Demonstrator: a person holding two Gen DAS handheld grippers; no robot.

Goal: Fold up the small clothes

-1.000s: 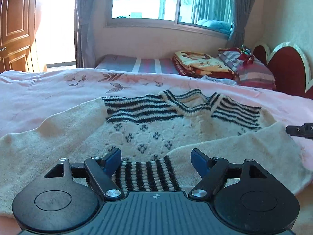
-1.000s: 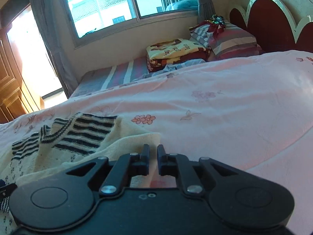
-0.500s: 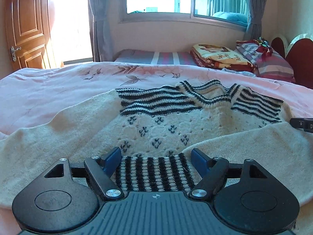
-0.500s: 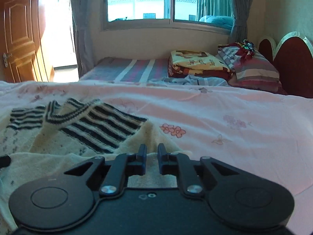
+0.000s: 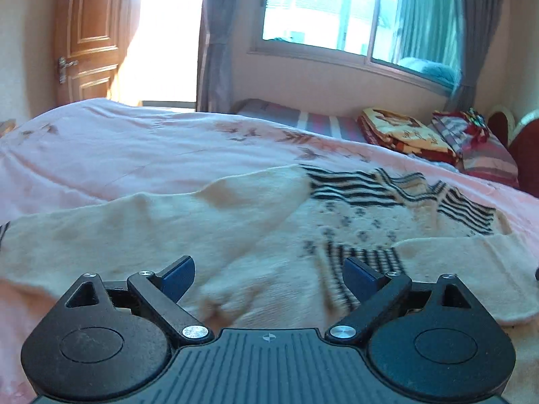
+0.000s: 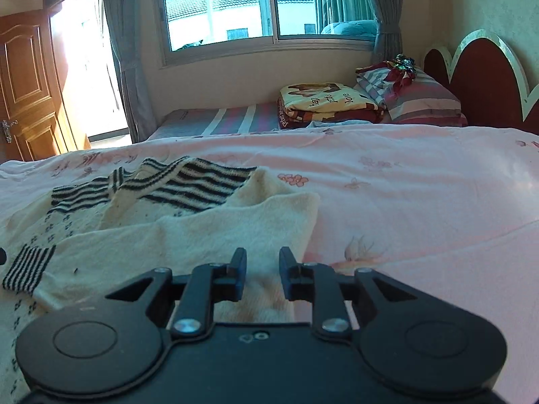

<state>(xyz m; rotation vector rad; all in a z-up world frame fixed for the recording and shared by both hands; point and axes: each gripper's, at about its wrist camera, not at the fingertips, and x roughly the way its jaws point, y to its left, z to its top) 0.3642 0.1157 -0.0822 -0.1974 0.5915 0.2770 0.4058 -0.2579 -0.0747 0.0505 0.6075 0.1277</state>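
You hold two grippers low over a cream knit sweater (image 5: 353, 225) spread flat on the pink bedspread (image 5: 118, 155), its collar pointing toward the window and its long axis running away from you. The right sleeve (image 6: 215, 239) is already laid across the body, its striped cuff (image 6: 28, 267) near the middle. The left sleeve (image 5: 111, 235) lies stretched out to the left, directly ahead of your left gripper (image 5: 269, 274), whose jaws stand wide with nothing between them. That hand is plainly the nearer one for the next fold. Your right gripper (image 6: 259, 269) hovers with its jaws only narrowly parted over the folded sleeve, gripping nothing as far as can be seen. Bare bedspread lies on both sides of the sweater, giving free room; stacked blankets (image 6: 326, 102) sit well apart.
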